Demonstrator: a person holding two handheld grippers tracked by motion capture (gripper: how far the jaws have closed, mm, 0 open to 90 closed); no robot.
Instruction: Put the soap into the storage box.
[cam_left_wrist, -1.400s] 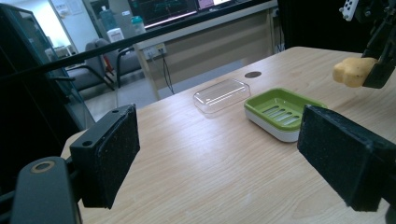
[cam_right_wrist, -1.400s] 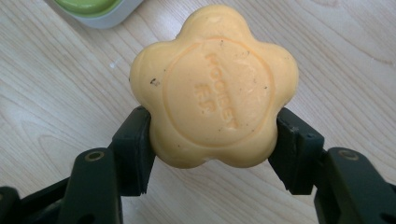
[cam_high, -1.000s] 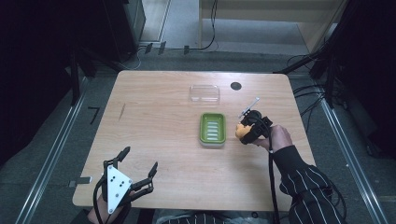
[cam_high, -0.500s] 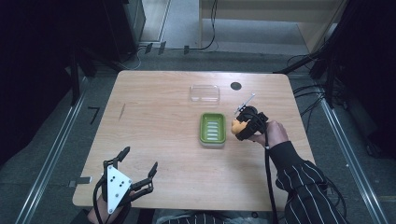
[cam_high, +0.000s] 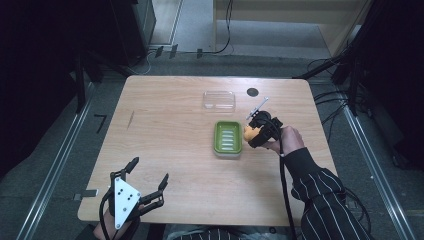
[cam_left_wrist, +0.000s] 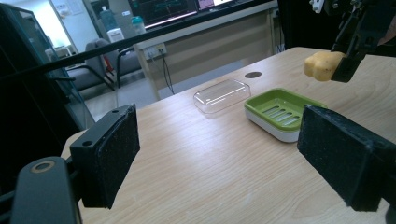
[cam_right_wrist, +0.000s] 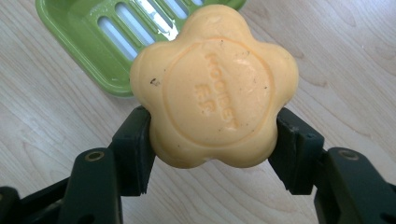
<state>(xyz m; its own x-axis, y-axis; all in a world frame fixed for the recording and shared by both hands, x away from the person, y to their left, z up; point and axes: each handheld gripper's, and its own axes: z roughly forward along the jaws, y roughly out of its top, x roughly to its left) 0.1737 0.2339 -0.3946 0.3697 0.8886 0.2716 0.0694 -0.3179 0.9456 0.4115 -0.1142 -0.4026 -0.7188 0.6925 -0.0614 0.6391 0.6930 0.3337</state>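
Soap (cam_right_wrist: 215, 86), one bar, sits pinched in your right hand-held gripper (cam_high: 253, 132) beside one green dish (cam_high: 228, 138); one clear lid (cam_high: 219, 100) lies beyond; your left hand-held gripper (cam_high: 148, 175) is spread.

- Table (cam_high: 175, 150): pale wood grain, smooth and matt.
- Soap dish (cam_high: 228, 138): green plastic, slightly glossy.
- Lid (cam_high: 219, 100): clear, shiny plastic.
- Soap (cam_right_wrist: 215, 86): waxy yellow, matt, embossed.

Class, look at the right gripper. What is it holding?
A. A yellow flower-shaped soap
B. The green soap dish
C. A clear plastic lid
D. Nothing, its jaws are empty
A: the right gripper has both jaws pressed on the sides of the yellow flower-shaped soap, held beside the green dish, while the clear lid lies on the table.
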